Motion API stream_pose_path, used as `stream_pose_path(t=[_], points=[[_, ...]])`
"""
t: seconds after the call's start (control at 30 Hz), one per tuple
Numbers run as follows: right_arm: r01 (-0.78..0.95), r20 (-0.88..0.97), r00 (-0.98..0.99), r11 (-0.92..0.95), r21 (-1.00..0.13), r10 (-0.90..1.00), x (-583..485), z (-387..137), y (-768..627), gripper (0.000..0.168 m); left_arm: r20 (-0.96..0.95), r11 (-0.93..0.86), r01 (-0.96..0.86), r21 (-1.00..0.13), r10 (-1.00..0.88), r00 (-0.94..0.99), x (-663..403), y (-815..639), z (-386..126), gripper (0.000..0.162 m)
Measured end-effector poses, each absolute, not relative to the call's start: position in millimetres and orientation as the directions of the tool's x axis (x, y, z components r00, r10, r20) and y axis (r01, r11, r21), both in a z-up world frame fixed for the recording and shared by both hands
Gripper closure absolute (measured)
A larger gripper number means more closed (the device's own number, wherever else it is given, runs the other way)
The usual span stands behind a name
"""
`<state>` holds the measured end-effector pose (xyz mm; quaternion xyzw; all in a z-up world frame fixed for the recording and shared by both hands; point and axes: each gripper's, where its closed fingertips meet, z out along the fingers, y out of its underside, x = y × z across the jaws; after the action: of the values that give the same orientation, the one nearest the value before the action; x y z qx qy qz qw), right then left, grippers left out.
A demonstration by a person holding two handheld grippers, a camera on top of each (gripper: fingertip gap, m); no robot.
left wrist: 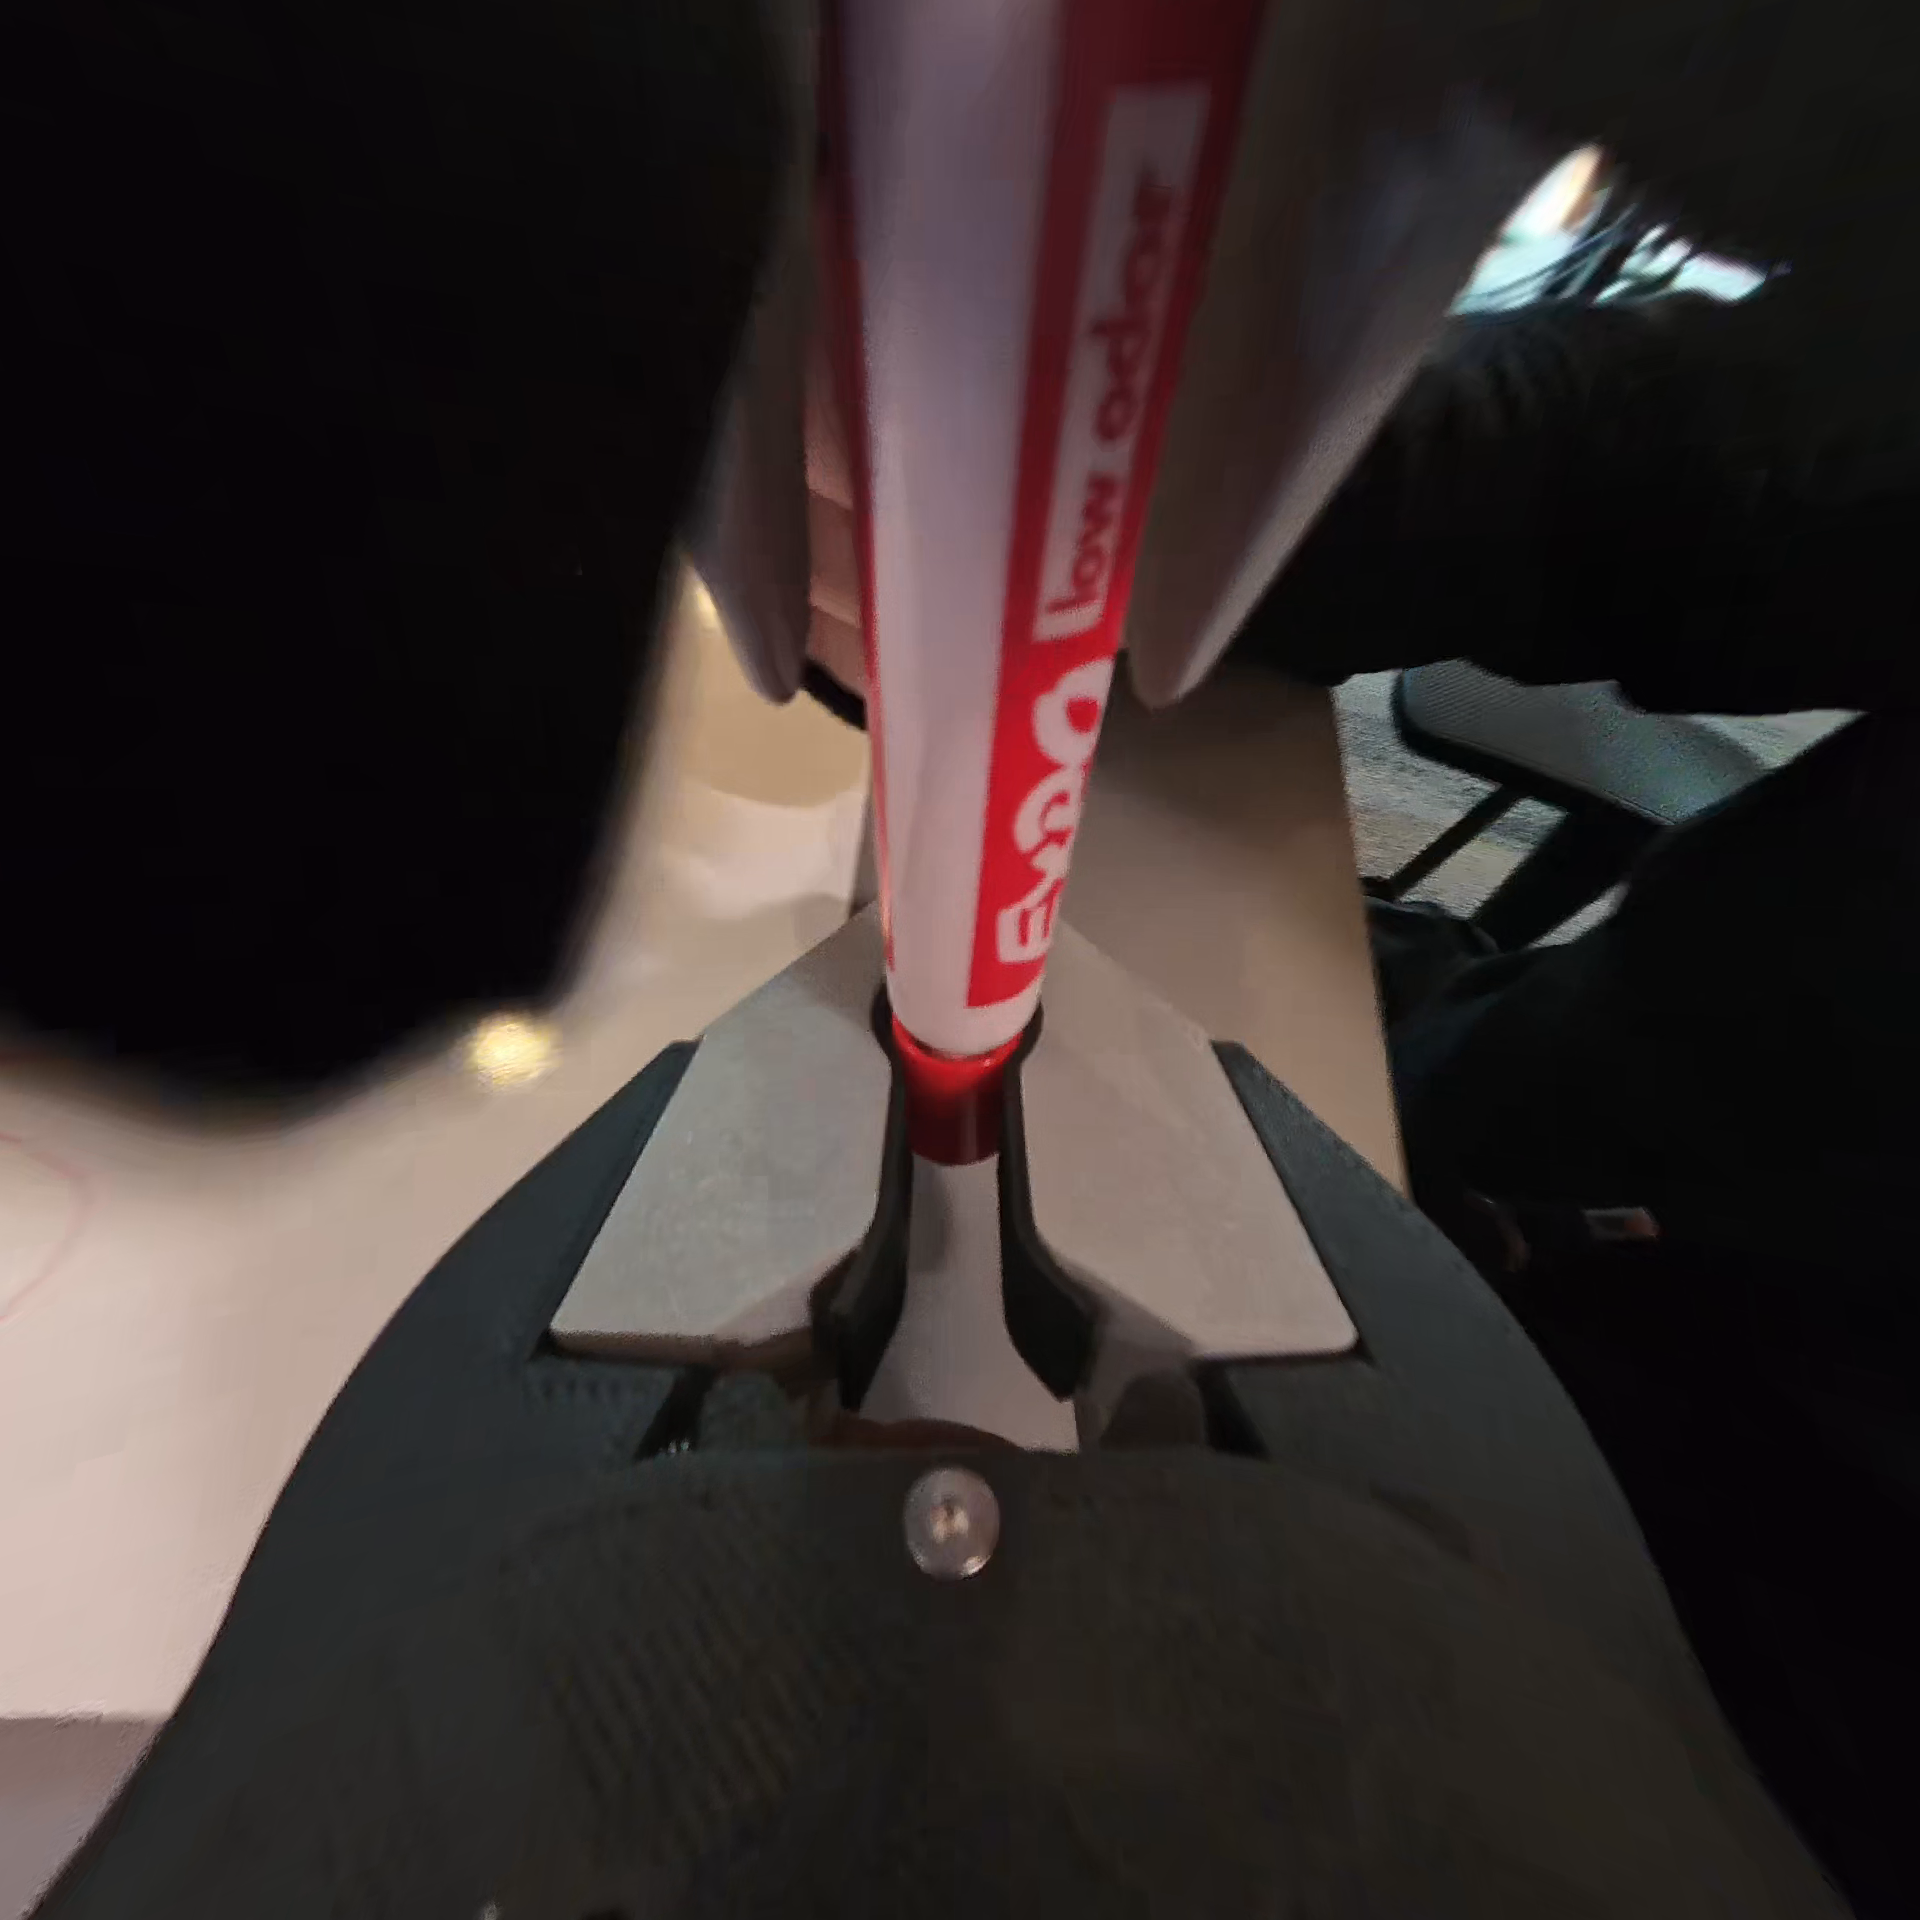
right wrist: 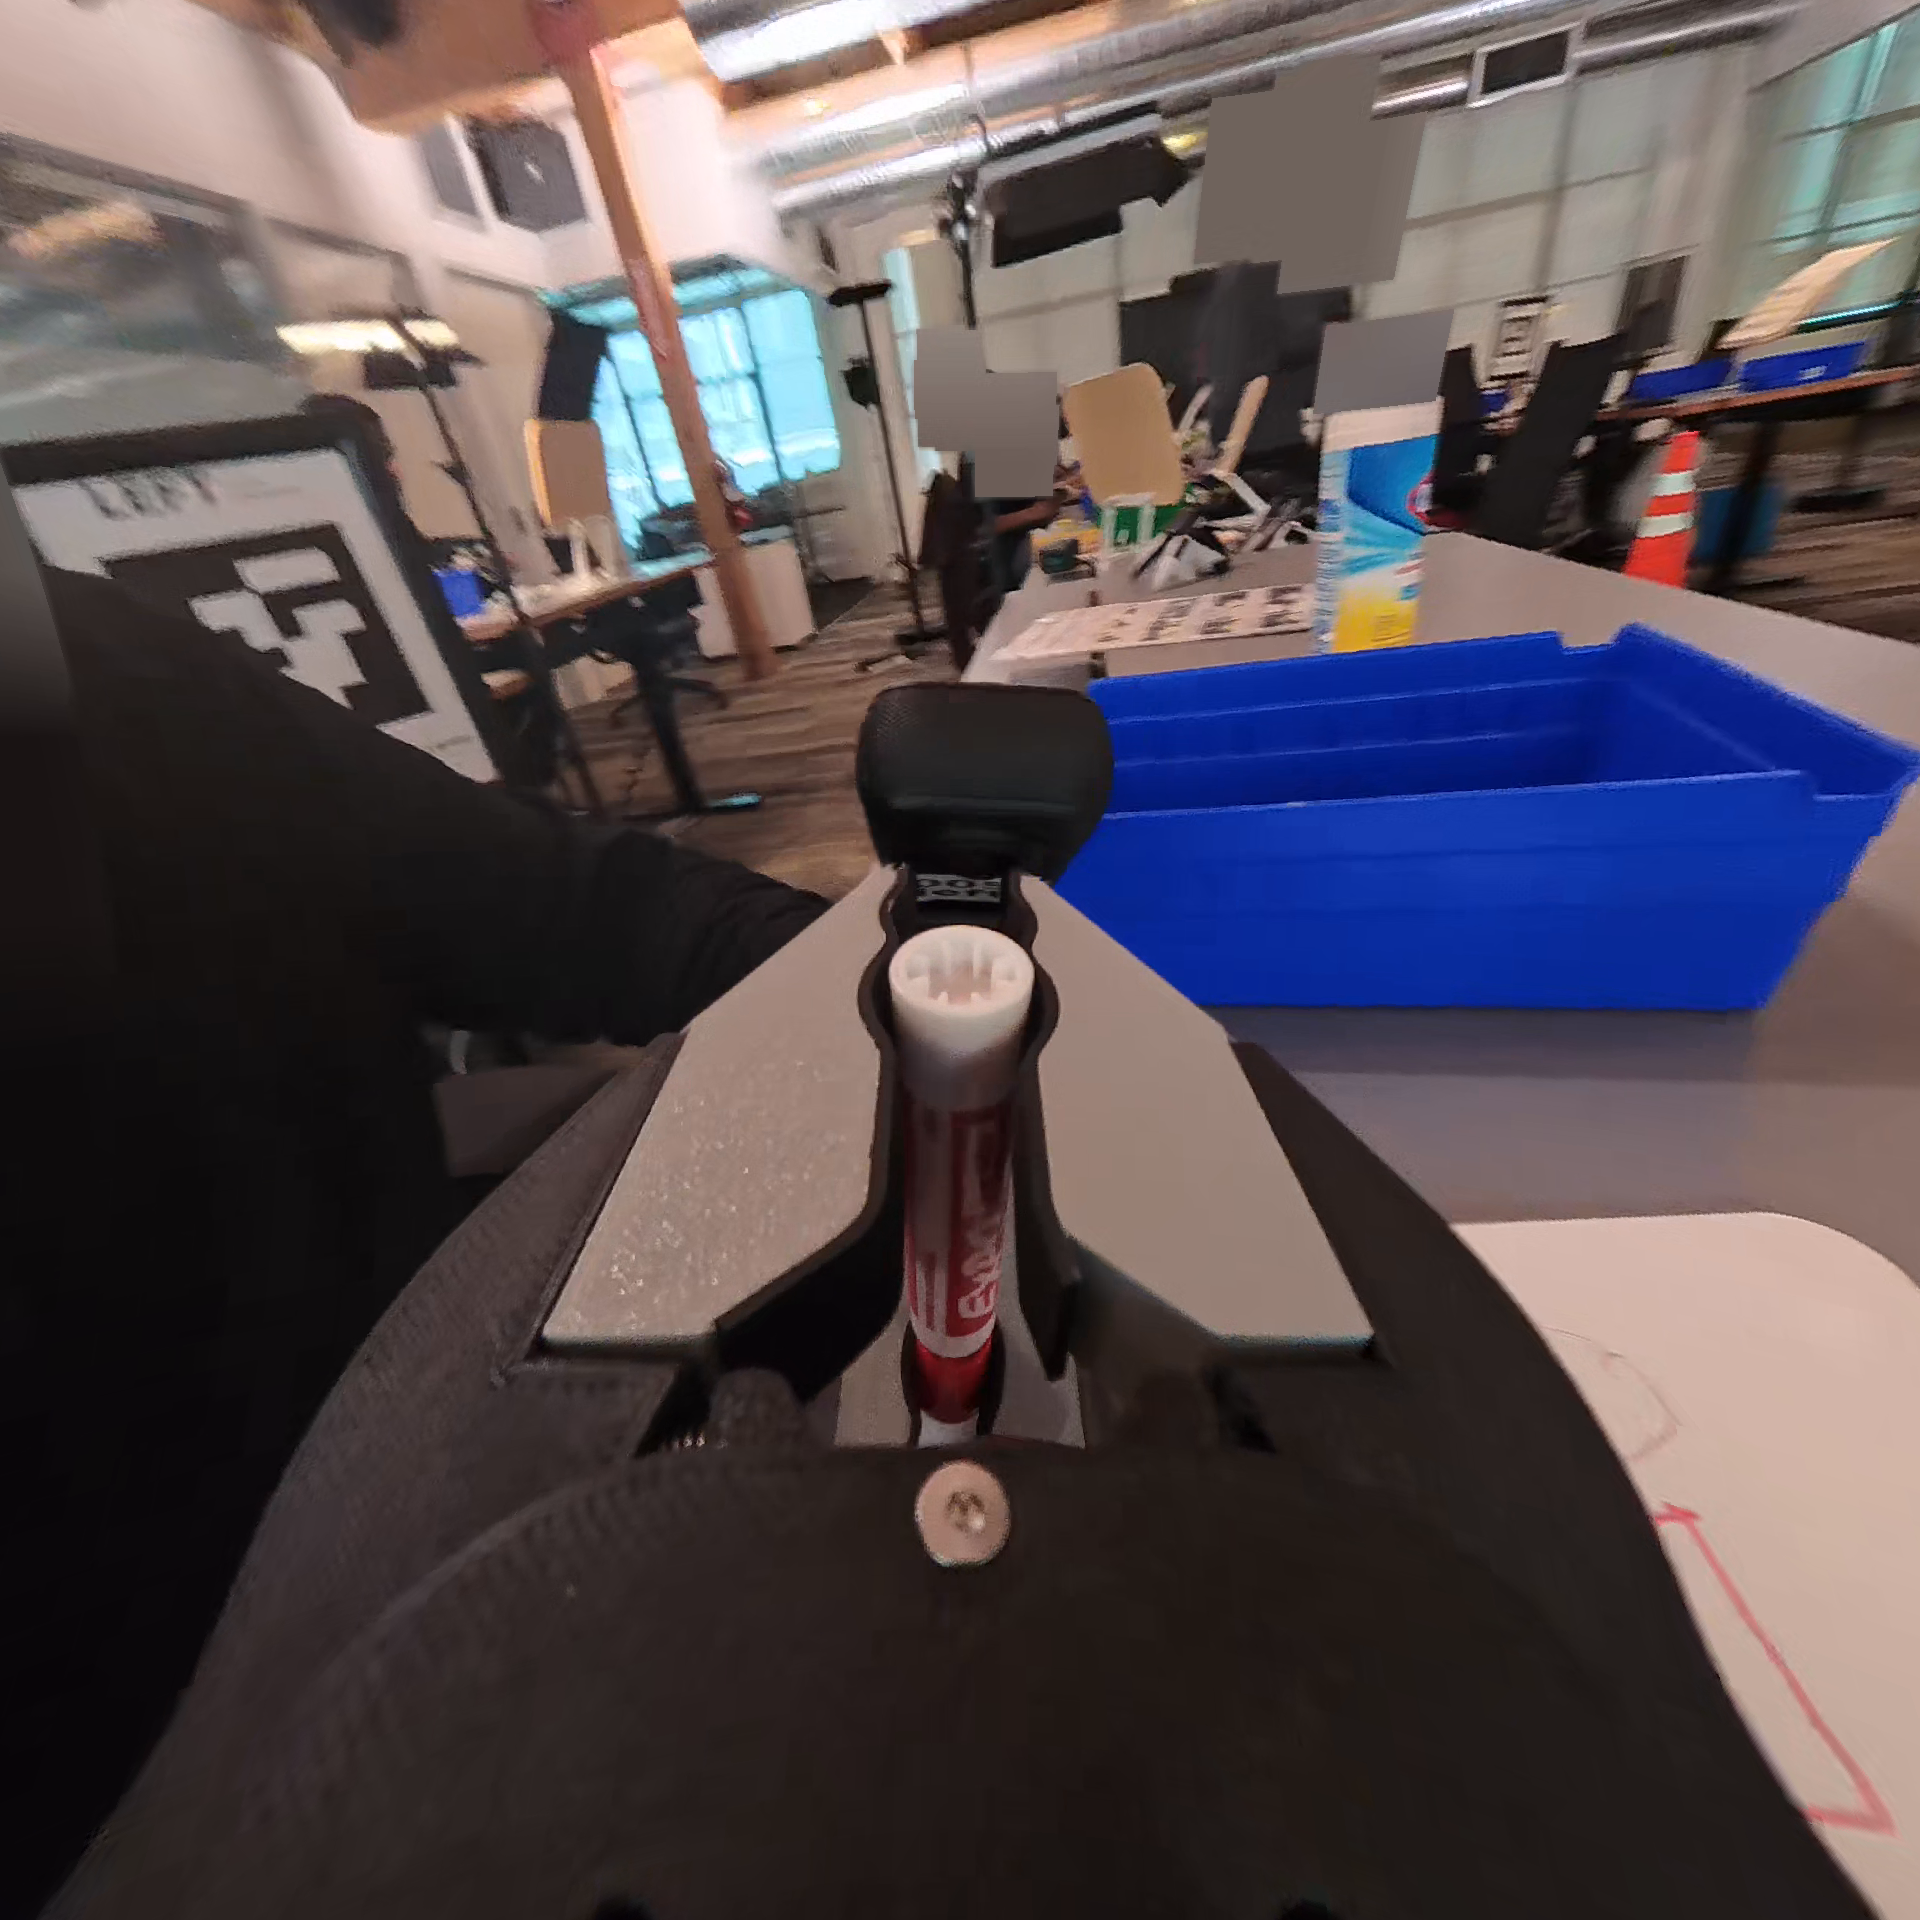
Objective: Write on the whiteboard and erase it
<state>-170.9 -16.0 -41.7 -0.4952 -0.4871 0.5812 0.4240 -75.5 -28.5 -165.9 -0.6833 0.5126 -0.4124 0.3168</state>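
A red-and-white marker (right wrist: 961,1174) is clamped lengthwise between the fingers of the right gripper (right wrist: 961,997), its white butt end pointed away from the camera. In the left wrist view the same marker (left wrist: 977,665) is seen with its red collar pinched between the fingers of the left gripper (left wrist: 956,1049); its barrel runs on to the pale fingers of the other gripper (left wrist: 1278,416), which close around it. So the marker is gripped by both grippers at once. The whiteboard (right wrist: 1756,1455) lies flat beside the marker, marked with red lines. Beyond the marker a blue bin (right wrist: 1507,831) stands on the grey table (right wrist: 1558,1112), with a wipes canister (right wrist: 1371,530) behind it.
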Motion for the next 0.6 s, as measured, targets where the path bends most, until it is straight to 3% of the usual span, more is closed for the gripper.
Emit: stream_pose_path(t=[0.17, 0.4, 0.6], points=[[-0.078, -0.241, -0.23, -0.265, -0.961, 0.943, -166, -36, -16, 0.153, 0.337, -0.332, -0.398, -0.855, -0.939, 0.06, -73, -39, -158, 0.155], [-0.111, -0.207, 0.187, -0.189, -0.976, 0.96, -165, -43, 25, 0.154, 0.292, -0.385, -0.347, -0.855, -0.911, 0.29, -80, -1, -162, 0.155], [-0.097, -0.218, -0.09, -0.226, -0.969, 0.972, -174, -38, -6, 0.154, 0.272, -0.315, -0.388, -0.866, -0.948, 0.164, -72, -23, -160, 0.155]])
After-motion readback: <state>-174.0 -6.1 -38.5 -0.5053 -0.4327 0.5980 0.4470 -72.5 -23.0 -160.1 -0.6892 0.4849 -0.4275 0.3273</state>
